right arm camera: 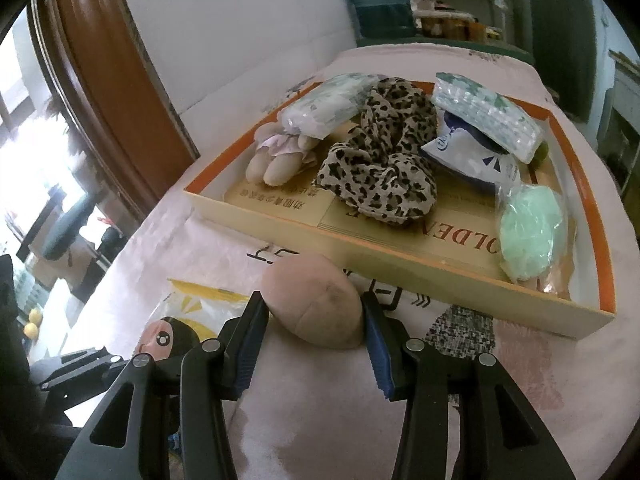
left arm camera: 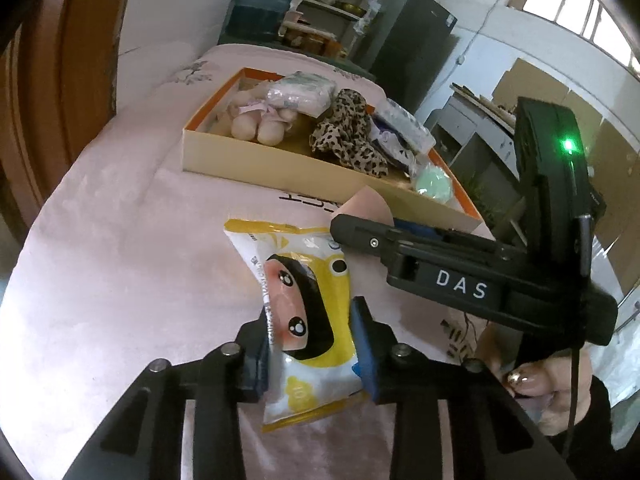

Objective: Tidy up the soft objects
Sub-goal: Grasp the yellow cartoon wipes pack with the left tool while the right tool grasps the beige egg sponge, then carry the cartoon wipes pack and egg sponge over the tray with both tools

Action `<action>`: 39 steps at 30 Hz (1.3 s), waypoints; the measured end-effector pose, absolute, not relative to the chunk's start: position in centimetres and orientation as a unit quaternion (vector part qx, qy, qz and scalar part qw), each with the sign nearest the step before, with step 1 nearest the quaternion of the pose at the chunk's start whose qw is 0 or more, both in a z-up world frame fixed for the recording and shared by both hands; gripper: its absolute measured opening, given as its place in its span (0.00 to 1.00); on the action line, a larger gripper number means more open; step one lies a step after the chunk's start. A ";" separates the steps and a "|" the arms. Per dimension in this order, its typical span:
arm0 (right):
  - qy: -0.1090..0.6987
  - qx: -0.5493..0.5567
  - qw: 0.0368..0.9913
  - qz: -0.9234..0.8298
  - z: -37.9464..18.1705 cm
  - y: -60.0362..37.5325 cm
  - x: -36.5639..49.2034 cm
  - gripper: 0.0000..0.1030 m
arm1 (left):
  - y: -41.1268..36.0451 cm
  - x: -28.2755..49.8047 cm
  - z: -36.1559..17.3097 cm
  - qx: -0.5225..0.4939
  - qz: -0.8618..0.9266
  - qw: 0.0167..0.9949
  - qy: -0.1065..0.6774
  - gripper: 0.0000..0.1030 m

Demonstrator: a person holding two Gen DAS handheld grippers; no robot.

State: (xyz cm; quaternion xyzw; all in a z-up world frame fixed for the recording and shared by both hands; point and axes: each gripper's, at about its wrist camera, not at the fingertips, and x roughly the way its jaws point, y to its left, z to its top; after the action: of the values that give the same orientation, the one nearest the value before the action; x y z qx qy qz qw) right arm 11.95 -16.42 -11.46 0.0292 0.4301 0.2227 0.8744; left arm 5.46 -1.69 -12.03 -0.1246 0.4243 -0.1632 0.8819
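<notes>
The yellow and white packet (left arm camera: 304, 312) with a cartoon face lies on the pink cloth (left arm camera: 120, 280), and the left gripper (left arm camera: 316, 344) has its two blue pads closed against the packet's sides near its lower end. The right gripper (right arm camera: 316, 332) holds a soft pink egg-shaped toy (right arm camera: 316, 304) between its pads, which touch it on both sides; the toy rests on the cloth just in front of the tray.

The left view shows the right gripper from the side, with the letters DAS, a green light, and the person's hand (left arm camera: 536, 384) under it; only a corner of the pink toy is seen there. The right view shows the toy whole, but only the top of the packet at lower left.

The shallow cardboard tray (right arm camera: 400, 272) with an orange rim stands beyond both things. Inside it are a leopard-print cloth (right arm camera: 384, 160), a pale plush toy (right arm camera: 276, 160), two clear packs of tissue, a blue and white bag (right arm camera: 468, 156) and a green sponge in a plastic bag (right arm camera: 532, 232).

The cloth covers a table. Behind it are a white wall, a wooden door frame (left arm camera: 80, 60), shelves, a blue water bottle (left arm camera: 260, 0) and a dark refrigerator (left arm camera: 412, 40).

The cloth to the left of the packet is bare. Inside the tray, the near left floor is uncovered.
</notes>
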 end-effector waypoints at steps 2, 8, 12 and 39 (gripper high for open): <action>0.429 0.034 0.874 0.224 -11.4 -16.6 11.9 0.46 | -2.0 5.4 -11.8 -0.119 -0.161 0.885 0.419 0.29; 0.422 0.035 0.880 0.217 -11.2 -17.0 11.5 0.45 | -1.9 5.4 -11.7 -0.123 -0.161 0.886 0.417 0.27; 0.417 0.036 0.882 0.215 -10.9 -17.2 11.4 0.45 | -1.8 5.5 -11.7 -0.127 -0.160 0.886 0.416 0.27; 0.367 0.047 0.913 0.170 -6.7 -20.8 7.0 0.45 | -1.6 4.6 -7.9 -0.112 -0.165 0.907 0.371 0.27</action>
State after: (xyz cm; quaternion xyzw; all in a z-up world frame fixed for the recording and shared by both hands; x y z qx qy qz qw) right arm 6.97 -20.77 -6.74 0.0474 0.3669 0.1702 0.9133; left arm 4.56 -1.58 -7.89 -0.1122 0.3709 -0.1654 0.9069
